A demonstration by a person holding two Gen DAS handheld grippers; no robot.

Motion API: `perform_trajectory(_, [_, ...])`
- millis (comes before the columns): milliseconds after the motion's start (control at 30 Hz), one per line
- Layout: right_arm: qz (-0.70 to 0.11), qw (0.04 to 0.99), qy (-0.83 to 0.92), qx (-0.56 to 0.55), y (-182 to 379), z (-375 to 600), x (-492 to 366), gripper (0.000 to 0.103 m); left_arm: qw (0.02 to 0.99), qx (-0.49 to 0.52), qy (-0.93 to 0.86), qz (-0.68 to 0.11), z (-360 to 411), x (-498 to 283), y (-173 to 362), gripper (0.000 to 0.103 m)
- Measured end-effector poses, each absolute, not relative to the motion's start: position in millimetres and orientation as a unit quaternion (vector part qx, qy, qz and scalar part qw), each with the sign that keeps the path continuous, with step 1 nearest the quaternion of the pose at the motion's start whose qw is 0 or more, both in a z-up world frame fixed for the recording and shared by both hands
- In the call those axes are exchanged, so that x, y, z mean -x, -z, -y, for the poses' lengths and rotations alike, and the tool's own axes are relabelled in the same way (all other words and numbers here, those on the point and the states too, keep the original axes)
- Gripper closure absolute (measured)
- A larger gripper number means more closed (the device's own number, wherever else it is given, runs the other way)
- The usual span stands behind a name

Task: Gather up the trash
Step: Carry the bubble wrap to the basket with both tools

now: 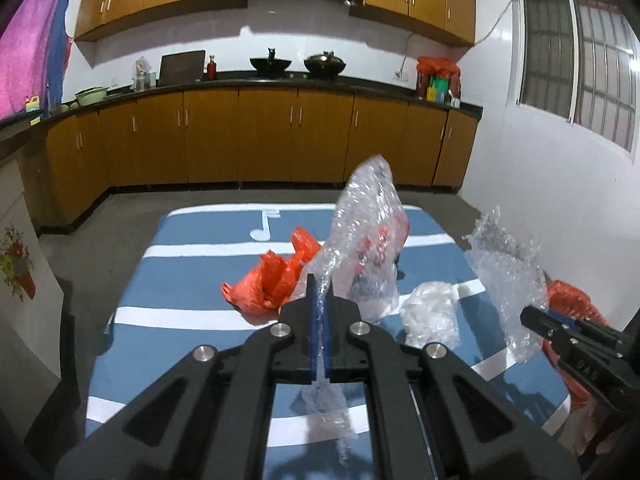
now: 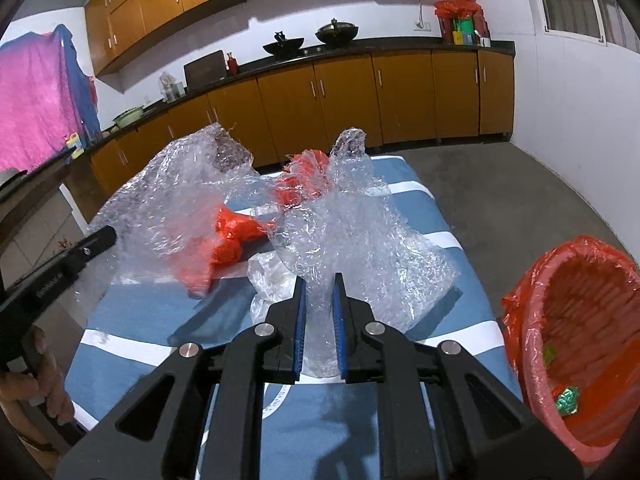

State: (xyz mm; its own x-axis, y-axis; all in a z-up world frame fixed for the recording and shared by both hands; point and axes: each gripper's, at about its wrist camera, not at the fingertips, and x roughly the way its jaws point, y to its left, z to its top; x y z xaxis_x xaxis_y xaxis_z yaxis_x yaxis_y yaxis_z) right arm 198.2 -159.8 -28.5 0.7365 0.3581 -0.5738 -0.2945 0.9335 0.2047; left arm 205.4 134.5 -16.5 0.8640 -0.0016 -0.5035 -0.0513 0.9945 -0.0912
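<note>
My left gripper (image 1: 320, 280) is shut on a clear bubble-wrap sheet (image 1: 366, 232) and holds it above the blue striped table (image 1: 180, 272). My right gripper (image 2: 319, 280) is shut on a second bubble-wrap sheet (image 2: 360, 240), also lifted; this sheet shows in the left wrist view (image 1: 508, 272) with the right gripper (image 1: 532, 314) below it. The left sheet shows in the right wrist view (image 2: 172, 208). A crumpled orange plastic bag (image 1: 272, 276) and a crumpled clear plastic bag (image 1: 430, 312) lie on the table. A red bin with an orange liner (image 2: 572, 320) stands right of the table.
Wooden kitchen cabinets (image 1: 260, 136) and a dark counter with woks run along the far wall. A window (image 1: 576, 64) is on the right wall. A pink cloth (image 1: 28, 52) hangs at left. Grey floor surrounds the table.
</note>
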Motion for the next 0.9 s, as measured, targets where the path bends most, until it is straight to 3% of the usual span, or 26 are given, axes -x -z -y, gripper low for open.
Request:
perform_trajectory(467, [-0.288,0.945,-0.147,-0.053,9.8,194.9,-170.7,0.090,0.971,0.065,0.046,-0.224,-99.0,-183.6,-23.1,0.100])
perform_trajectory(900, [-0.267,0.960,-0.060,-0.062,-4.7,268.1,-138.8,0.090,0.963,0.076,0.149,-0.213,-9.1,-186.7,-45.1,0.100])
